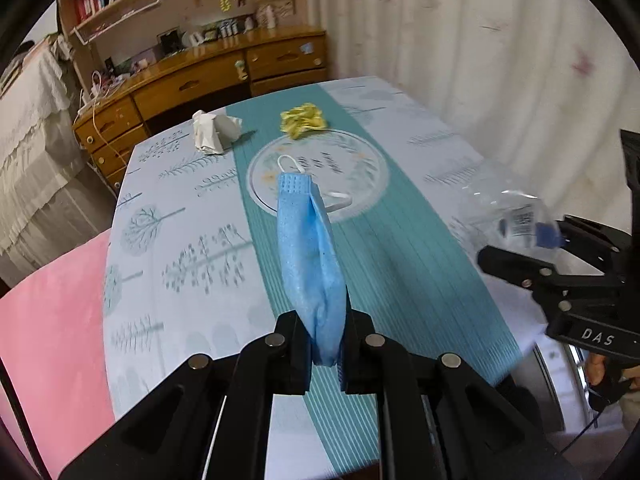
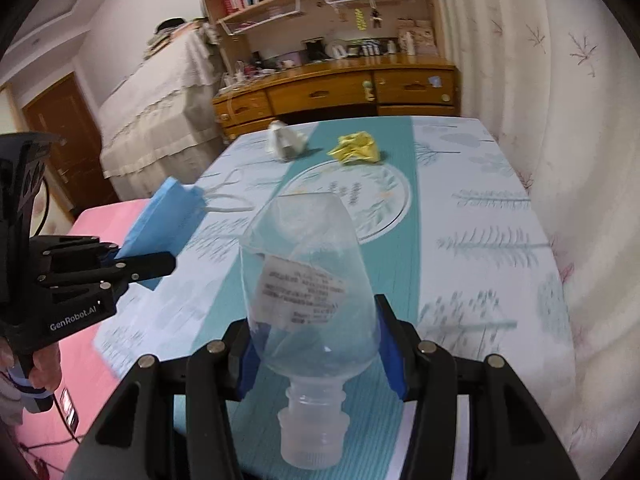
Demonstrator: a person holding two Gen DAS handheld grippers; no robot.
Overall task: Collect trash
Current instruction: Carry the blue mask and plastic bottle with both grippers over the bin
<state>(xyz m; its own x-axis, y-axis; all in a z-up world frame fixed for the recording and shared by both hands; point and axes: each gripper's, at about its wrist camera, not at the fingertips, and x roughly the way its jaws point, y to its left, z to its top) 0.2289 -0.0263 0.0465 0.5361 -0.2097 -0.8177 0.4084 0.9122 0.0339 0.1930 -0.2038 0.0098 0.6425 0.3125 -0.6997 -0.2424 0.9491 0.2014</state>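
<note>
My left gripper (image 1: pixel 326 354) is shut on a folded blue face mask (image 1: pixel 310 252), which sticks up above the table with its white ear loops dangling. From the right wrist view that mask (image 2: pixel 160 224) and left gripper (image 2: pixel 160 264) show at the left. My right gripper (image 2: pixel 320 350) is shut on a clear plastic bottle (image 2: pixel 308 276), neck toward the camera, blue pads pressing its sides. In the left wrist view the bottle (image 1: pixel 516 220) and right gripper (image 1: pixel 520 256) appear at the right edge. A crumpled white paper (image 1: pixel 214 130) and a crumpled yellow wrapper (image 1: pixel 302 120) lie on the far part of the table.
The table (image 1: pixel 180 240) wears a pale blue and teal cloth with tree prints. A pink surface (image 1: pixel 48 320) lies to its left. A wooden desk with drawers (image 2: pixel 332 92) and shelves stands beyond, a curtain (image 2: pixel 560 120) along the right. A hand (image 2: pixel 40 368) holds the left gripper's handle.
</note>
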